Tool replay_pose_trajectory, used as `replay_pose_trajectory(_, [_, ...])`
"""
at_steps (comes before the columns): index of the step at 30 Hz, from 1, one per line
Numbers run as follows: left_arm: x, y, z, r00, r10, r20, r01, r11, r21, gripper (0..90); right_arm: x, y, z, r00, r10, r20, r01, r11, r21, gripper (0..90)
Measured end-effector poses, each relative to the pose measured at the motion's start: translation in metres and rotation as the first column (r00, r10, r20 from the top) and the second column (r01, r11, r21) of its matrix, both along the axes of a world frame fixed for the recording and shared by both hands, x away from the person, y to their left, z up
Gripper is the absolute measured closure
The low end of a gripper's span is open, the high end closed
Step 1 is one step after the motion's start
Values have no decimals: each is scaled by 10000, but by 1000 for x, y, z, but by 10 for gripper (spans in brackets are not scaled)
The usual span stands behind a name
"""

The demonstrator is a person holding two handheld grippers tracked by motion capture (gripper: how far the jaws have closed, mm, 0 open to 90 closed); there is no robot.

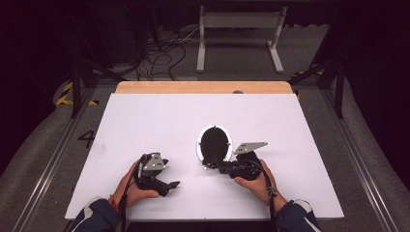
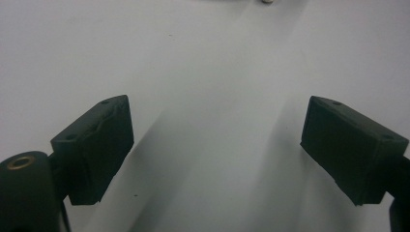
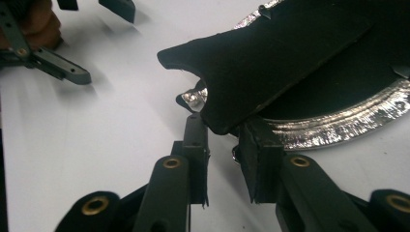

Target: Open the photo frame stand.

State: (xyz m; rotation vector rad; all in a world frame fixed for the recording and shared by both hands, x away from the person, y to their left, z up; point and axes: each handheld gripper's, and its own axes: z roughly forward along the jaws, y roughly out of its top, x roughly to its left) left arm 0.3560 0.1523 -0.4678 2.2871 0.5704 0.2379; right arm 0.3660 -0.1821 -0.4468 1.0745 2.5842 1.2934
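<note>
Table top [image 1: 145,125]: one flat, matte white board; a strip of pale wood [image 1: 203,87] shows along its far edge.
Round dish [image 1: 214,143]: one shallow oval-looking foil tray with a crinkled, shiny silver rim; it lies on the white board right of centre, touching the right gripper's tips. In the right gripper view [image 3: 338,125] the rim shows ridged and glittering.
Black sheet [image 3: 270,63]: one thin, stiff, matte black piece lying in the dish, its near edge lifted, with a curved notch in its edge.
Right gripper [image 1: 209,166]: black, with brass-coloured rivets; its two jaws are narrowed onto the black sheet's edge, one on each side [image 3: 222,130].
Left gripper [image 1: 174,184]: black, held low over bare board, well apart from the dish; its two blocky, matte pads stand wide with nothing between them [image 2: 217,145].
Hands: two, one around each gripper, sleeves at the near edge.
</note>
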Motion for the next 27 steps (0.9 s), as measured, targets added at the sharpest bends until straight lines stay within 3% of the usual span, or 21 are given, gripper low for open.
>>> replay_pose_trajectory(6, [3,-1,1,10000,39,37,-39,10000,-77,119,5,2,-2,9998,-62,-181,70,9991,415,716])
replay_pose_trajectory(8, [4,-1,1,10000,58,14,-58,10000,-79,119,7,0,-2,9994,183,-277,-158,9960,881,671])
replay_pose_trajectory(15, [9,-3,1,9999,132,13,-132,9999,-55,119,13,-5,-2,9961,214,-853,-76,9872,1591,548])
replay_pose_trajectory(19, [13,-5,2,9998,161,76,-161,9999,7,122,23,-10,-7,9855,131,-1694,286,9701,2412,523])
replay_pose_trajectory(21, [14,-6,2,9998,148,102,-149,9999,49,123,29,-14,-10,9765,10,-2156,619,9566,2848,536])
replay_pose_trajectory(22, [14,-6,2,9998,148,102,-149,9999,49,123,29,-14,-10,9765,10,-2156,619,9566,2848,536])
replay_pose_trajectory(23, [15,-7,1,9998,160,68,-160,9999,36,124,33,-15,-11,9688,5,-2480,799,9460,3141,530])
replay_pose_trajectory(24, [15,-7,1,9998,160,68,-160,9999,36,124,33,-15,-11,9688,5,-2480,799,9460,3141,530])
replay_pose_trajectory(27, [17,-8,1,9998,128,123,-130,9998,179,126,37,-14,-14,9575,123,-2882,918,9340,3451,530])
